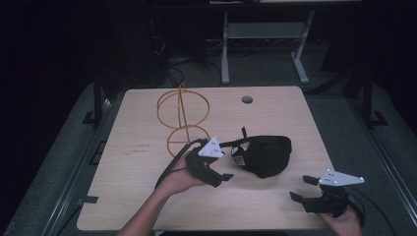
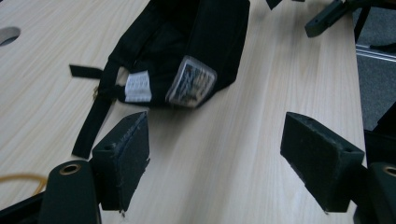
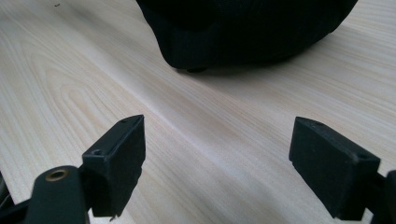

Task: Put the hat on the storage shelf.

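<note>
Although the black cap (image 2: 196, 42) carries two tags inside its rim, you can't read either one: in the left gripper view, the white label (image 2: 138, 87) shows only faint rows of print, and the shiny dark patch (image 2: 191, 83) beside it is too blurred to make out (no brand can be told). The cap lies upside down on the wooden table (image 1: 147, 147), a little right of centre in the high view, with its strap (image 2: 93, 119) trailing toward the left of the frame.

Your left gripper (image 1: 219, 169) sits just left of the cap in the high view, its jaws spread wide and holding nothing, pointed toward the cap's opening. Your left hand (image 1: 179, 179) wraps the handle from below, the forearm coming up from the bottom centre of the frame.

Your right gripper (image 1: 300, 188) rests at the lower right of the high view, below and to the right of the cap and apart from it, jaws likewise wide open and empty. In the right gripper view the cap's dark side fills the top centre, with bare wood between it and the jaws.

A yellow wire stand (image 1: 183, 118) rises at the upper left of the tabletop, behind your left gripper.
</note>
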A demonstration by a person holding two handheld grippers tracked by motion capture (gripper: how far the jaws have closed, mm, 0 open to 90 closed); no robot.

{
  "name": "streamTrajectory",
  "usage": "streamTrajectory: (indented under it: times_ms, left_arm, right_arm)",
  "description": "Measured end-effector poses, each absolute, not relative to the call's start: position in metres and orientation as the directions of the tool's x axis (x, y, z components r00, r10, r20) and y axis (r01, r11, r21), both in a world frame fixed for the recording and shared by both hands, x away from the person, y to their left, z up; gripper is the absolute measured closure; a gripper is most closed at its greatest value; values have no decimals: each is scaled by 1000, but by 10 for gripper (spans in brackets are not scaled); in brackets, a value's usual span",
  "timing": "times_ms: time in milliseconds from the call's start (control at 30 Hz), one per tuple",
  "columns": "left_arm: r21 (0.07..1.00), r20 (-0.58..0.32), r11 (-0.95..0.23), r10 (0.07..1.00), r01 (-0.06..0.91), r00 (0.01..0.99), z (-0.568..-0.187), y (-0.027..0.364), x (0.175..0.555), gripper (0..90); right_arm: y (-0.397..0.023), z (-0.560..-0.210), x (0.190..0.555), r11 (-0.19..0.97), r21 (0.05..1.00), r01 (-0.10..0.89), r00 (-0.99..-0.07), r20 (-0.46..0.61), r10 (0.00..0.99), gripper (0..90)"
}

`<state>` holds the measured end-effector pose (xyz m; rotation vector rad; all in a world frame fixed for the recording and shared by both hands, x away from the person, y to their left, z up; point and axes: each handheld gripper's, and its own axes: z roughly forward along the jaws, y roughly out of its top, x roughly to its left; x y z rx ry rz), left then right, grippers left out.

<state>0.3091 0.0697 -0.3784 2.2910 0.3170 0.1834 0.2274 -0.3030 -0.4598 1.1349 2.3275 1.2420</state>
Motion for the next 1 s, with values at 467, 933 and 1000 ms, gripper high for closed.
streamTrajectory:
  times_ms: [467,933,1000]
  left_arm:
    - [690,37,-714,204,123,978,-377,25,334,292]
    - [587,43,-805,137,86,990,-396,7,345,445]
    - [589,47,-804,130,78,990,-397,6,345,502]
  right_arm:
    - [-303,-459,227,326,800,504,-666,119,737,184]
    - [-306,-461,230,313,805,504,-666,130,735,185]
    - [-305,-462,229,313,801,510,-664,136,735,197]
